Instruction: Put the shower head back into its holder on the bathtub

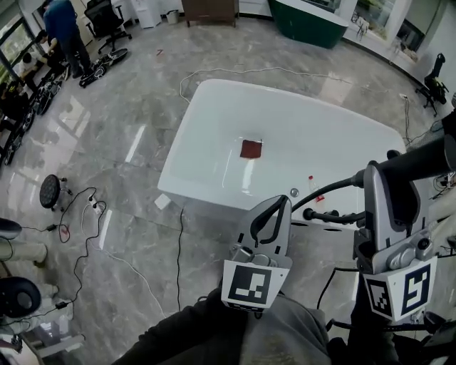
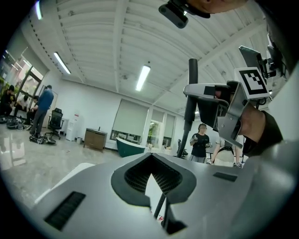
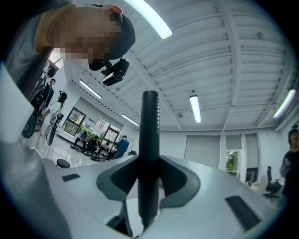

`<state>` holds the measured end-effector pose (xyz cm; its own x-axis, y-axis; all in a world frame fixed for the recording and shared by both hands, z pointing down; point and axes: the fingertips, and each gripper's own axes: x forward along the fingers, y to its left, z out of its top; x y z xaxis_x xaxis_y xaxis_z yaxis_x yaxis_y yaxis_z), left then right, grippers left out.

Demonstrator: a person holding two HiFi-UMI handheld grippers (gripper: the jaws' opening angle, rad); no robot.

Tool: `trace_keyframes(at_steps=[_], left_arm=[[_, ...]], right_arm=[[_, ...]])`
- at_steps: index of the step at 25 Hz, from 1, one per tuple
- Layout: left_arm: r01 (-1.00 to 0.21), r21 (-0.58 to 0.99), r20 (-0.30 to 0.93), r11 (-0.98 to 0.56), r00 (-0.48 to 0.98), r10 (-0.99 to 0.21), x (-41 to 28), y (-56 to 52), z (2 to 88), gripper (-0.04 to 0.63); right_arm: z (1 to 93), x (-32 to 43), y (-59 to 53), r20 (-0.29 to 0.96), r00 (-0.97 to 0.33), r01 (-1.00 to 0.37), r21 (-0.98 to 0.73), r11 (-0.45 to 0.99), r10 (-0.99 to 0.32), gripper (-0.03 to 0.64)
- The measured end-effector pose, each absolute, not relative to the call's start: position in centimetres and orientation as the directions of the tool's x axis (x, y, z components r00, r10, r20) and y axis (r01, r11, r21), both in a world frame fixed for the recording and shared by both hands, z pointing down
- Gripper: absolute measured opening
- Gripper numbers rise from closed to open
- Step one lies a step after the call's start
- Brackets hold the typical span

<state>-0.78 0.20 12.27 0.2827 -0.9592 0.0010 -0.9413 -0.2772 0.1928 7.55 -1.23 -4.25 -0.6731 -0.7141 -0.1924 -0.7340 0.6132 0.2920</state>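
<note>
The white bathtub (image 1: 214,128) fills the middle of the head view, with a red-brown cloth (image 1: 251,149) lying inside it. My right gripper (image 1: 381,175) is shut on the black shower head (image 1: 420,160), held above the tub's near right corner. Its black hose (image 1: 335,187) curves down towards a black fitting (image 1: 328,214) at the tub's near rim. In the right gripper view the shower head (image 3: 149,135) stands upright between the jaws of the right gripper (image 3: 149,161). My left gripper (image 1: 274,210) hovers shut and empty beside it, over the near rim. The left gripper view shows the shower head (image 2: 192,79).
Cables and a power strip (image 1: 96,208) trail over the grey tiled floor left of the tub. A black stool (image 1: 51,191) stands at the far left. People (image 1: 60,28) work at the back left. A green tub (image 1: 306,21) sits at the back. A person (image 2: 201,142) stands farther off.
</note>
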Motion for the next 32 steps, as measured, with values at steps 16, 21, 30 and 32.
trace_keyframes(at_steps=[16, 21, 30, 32], left_arm=[[-0.927, 0.173, 0.076, -0.334, 0.35, -0.934, 2.2, -2.2, 13.7, 0.005], [-0.928, 0.162, 0.106, -0.336, 0.355, -0.929, 2.6, -1.9, 15.0, 0.004], [-0.943, 0.138, 0.154, -0.304, 0.324, -0.934, 4.6, -2.7, 16.7, 0.005], [-0.947, 0.132, 0.159, -0.292, 0.311, -0.937, 5.1, -2.9, 17.0, 0.005]], right_arm=[[3.7, 11.0, -3.2, -0.065, -0.633, -0.772, 0.131, 0.622, -0.771, 0.141], [6.8, 11.4, -2.9, -0.038, -0.637, -0.77, 0.082, 0.633, -0.77, 0.141], [11.1, 12.9, -3.9, -0.007, -0.673, -0.739, 0.014, 0.673, -0.739, 0.141], [11.5, 13.4, -4.1, -0.01, -0.686, -0.727, -0.005, 0.686, -0.727, 0.141]])
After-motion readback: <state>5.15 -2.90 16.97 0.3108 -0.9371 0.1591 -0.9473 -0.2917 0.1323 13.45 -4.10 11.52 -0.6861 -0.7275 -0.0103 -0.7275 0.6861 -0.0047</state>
